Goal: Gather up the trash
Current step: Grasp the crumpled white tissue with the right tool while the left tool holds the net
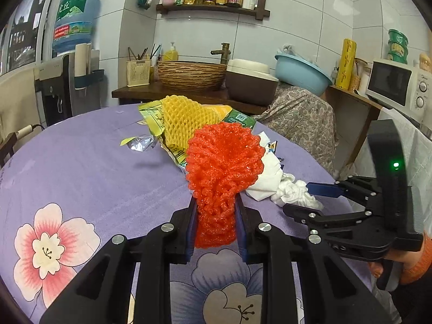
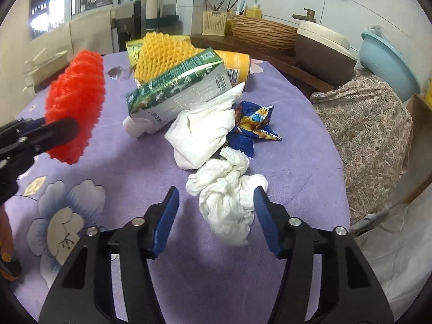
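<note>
My left gripper (image 1: 216, 202) is shut on the lower end of a red foam fruit net (image 1: 224, 162), held up off the purple tablecloth; the right wrist view shows this net (image 2: 75, 102) at the left. My right gripper (image 2: 216, 191) is open and low over the table. A crumpled white tissue (image 2: 229, 202) lies between its blue pads, close to the right one and apart from the left. Behind it lie a larger white tissue (image 2: 199, 135), a blue snack wrapper (image 2: 253, 124), a green carton (image 2: 178, 86), a yellow foam net (image 2: 159, 54) and a yellow can (image 2: 237, 64).
The round table (image 1: 94, 167) has a purple flowered cloth, with a silver foil scrap (image 1: 140, 143) on it. A paisley-covered chair (image 2: 372, 124) stands at its far right edge. Beyond are a counter with a woven basin (image 1: 191, 75), a blue bowl (image 1: 302, 73) and a microwave (image 1: 397, 86).
</note>
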The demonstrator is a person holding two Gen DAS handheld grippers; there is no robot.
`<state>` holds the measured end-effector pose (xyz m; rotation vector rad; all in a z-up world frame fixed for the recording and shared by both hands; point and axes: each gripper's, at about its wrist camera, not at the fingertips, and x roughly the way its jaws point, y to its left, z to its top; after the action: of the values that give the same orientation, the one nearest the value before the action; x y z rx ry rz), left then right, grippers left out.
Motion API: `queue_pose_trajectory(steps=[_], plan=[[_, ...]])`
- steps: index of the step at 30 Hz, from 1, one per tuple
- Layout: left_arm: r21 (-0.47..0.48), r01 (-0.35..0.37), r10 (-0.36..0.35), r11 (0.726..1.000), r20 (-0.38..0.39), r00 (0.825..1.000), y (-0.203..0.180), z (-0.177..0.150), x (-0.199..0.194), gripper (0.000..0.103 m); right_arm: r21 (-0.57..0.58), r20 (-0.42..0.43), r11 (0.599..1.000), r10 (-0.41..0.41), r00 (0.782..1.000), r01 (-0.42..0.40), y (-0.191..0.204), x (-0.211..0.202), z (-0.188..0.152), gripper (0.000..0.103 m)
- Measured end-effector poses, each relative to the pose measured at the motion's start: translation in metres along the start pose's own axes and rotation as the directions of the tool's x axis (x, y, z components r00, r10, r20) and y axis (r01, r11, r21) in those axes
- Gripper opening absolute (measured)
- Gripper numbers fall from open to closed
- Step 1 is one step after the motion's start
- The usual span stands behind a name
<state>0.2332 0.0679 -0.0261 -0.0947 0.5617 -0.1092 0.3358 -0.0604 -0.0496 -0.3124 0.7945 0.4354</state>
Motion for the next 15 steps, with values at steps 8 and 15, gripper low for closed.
queue_pose_trajectory(steps=[8, 15], plan=[[0.010, 0.005, -0.005, 1.000, -0.012, 1.000, -0.001, -0.002, 0.002, 0.025, -0.008, 0.024, 1.000, -0.029, 0.999, 0.029, -0.004, -0.002, -0.008, 0.019], [0.014, 0.015, -0.014, 1.000, -0.028, 1.000, -0.003, -0.004, 0.005, 0.025, 0.074, 0.095, 0.997, 0.004, 0.995, -0.011, -0.016, -0.032, -0.025, 0.016]])
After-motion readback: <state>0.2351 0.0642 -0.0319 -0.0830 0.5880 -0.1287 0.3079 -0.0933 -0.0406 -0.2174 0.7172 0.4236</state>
